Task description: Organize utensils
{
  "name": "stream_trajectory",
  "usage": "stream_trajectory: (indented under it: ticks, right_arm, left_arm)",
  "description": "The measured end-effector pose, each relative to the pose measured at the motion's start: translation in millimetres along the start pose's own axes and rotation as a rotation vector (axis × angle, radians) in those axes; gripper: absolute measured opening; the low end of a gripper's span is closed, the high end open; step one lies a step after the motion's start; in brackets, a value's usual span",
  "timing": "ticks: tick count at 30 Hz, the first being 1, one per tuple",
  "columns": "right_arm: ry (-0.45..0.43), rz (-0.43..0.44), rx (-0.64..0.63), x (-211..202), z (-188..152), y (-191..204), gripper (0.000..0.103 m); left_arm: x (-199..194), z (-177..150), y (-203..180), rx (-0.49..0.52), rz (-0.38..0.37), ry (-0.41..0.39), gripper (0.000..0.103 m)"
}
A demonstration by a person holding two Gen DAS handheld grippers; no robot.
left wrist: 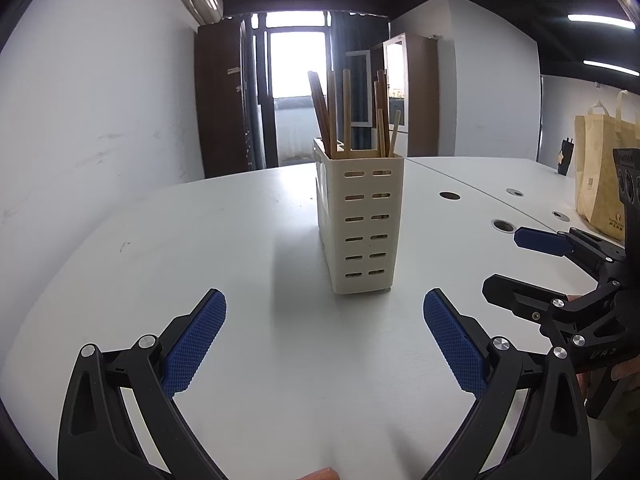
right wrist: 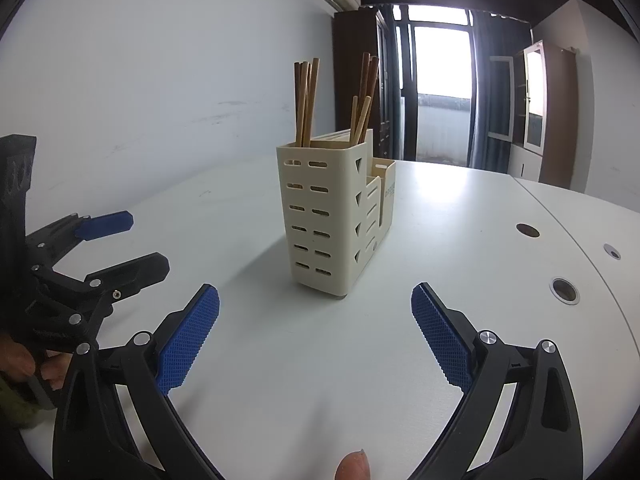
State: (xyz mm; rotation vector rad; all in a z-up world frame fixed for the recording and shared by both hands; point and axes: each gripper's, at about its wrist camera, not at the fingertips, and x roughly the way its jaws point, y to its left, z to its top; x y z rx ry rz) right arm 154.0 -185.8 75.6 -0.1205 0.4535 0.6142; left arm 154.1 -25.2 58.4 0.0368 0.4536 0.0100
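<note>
Both tongs (left wrist: pixel 325 312) (right wrist: pixel 315 304) gape empty; chopsticks (left wrist: pixel 348 116) fill holder (left wrist: pixel 362 224)

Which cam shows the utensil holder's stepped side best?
Right wrist: the cream utensil holder shows its slotted end plus the stepped side with lower compartments. Left wrist shows the holder nearly end-on, so the steps are hidden. Chopsticks show in both.

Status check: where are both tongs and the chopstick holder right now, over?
Left tongs open, empty. Right tongs open, empty. Cream utensil holder upright on white table, wooden chopsticks standing inside, ahead of both. Nothing between tongs and holder.
</note>
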Motion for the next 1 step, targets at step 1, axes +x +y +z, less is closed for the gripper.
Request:
stream_trajectory:
  ticks: [1]
  right_arm:
    - [0.000, 0.001, 0.000, 0.0, 0.0, -0.1, 0.098]
  left_arm:
    - [0.6, 0.0, 0.1, -0.001, 0.001, 0.002, 0.097]
